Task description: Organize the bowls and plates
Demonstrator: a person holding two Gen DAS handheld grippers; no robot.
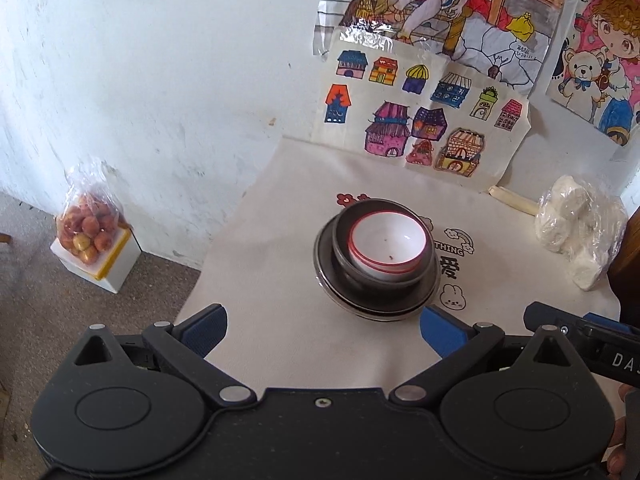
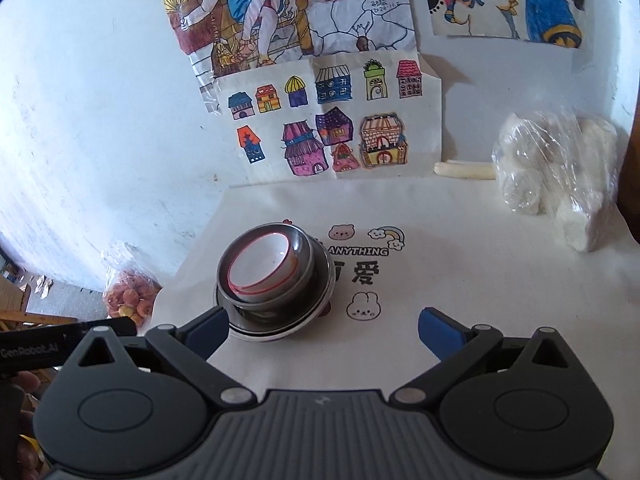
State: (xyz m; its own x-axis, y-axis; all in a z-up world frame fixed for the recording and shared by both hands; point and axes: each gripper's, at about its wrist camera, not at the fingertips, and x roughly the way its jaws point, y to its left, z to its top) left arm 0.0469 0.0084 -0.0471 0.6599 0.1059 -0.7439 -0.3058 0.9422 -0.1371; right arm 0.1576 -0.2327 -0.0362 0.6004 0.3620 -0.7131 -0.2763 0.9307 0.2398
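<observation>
Stack sits mid-table on the printed cloth (image 1: 280,184): white bowl with red rim (image 1: 386,246) nested inside a dark grey bowl (image 1: 384,280), both on a dark plate (image 1: 332,286) with a shiny edge. White bowl leans a bit toward the near side, and I see small specks inside it. My left gripper (image 1: 324,326) is spread wide with nothing in it, pulled back just short of the stack, blue pads either side. My right gripper (image 2: 324,326) is also wide and empty; the stack is ahead-left, with its plate close beside the left blue pad (image 2: 210,326). I can't tell if they touch. Bag of white buns (image 2: 560,176) at the far right of the table, bag of apples (image 1: 90,226) on a box on the floor, kids' drawings (image 2: 332,120) on the wall.
</observation>
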